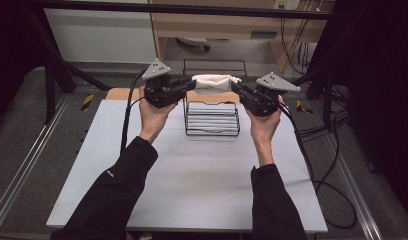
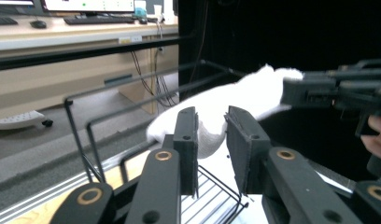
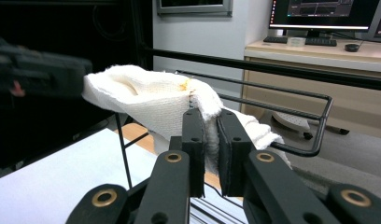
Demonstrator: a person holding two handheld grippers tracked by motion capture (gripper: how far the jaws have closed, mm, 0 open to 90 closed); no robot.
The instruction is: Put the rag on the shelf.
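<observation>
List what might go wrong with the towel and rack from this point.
1. The left tongs stand parted around the white woven cloth towel, so that end may slip off the black wire rack.
2. The right tongs pinch only the towel's edge; a tug could pull it free or bunch it.
3. The rack looks light; dragging the towel might tip it on the pale grey table.

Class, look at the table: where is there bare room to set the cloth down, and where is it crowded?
Free: the table between the two forearms, in front of the wire rack, plus the strips left and right of the arms. Crowded: the far edge, where the rack stands with the left gripper and right gripper holding the cloth above it.
</observation>
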